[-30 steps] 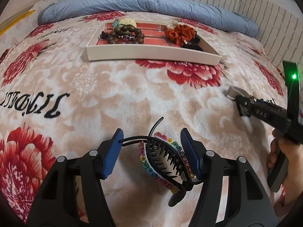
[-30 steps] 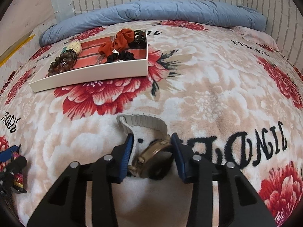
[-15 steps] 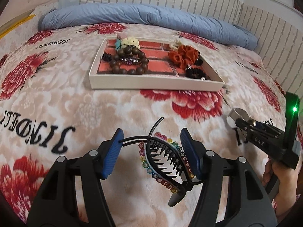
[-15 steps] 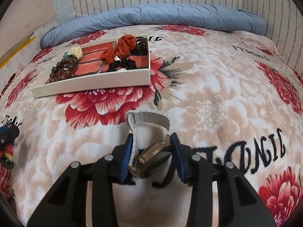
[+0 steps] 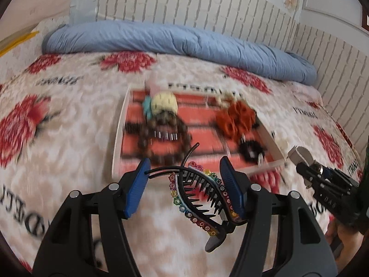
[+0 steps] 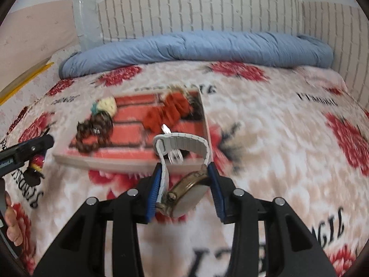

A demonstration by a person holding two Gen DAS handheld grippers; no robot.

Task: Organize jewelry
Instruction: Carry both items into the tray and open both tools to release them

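Two tongs, each carrying one thing above the bed [image 5: 76, 143]. Left tongs [image 5: 184, 187] grip one black hair clip [image 5: 203, 196] with rainbow beads; right tongs [image 6: 184, 187] clamp one gold watch [image 6: 184, 198] with a white strap. One white tray [image 5: 117, 138] ahead: one brown bead bracelet [image 5: 166, 136], one red scrunchie [image 5: 235, 117], one black one [image 5: 250, 149], one cream piece. It's all motion-blurred, so smaller bits are hard to count.

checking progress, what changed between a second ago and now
Both grippers rose off the blanket and advanced toward the tray: the left gripper carrying the hair clip, the right gripper the watch. Both grips and the tray's contents are unchanged.
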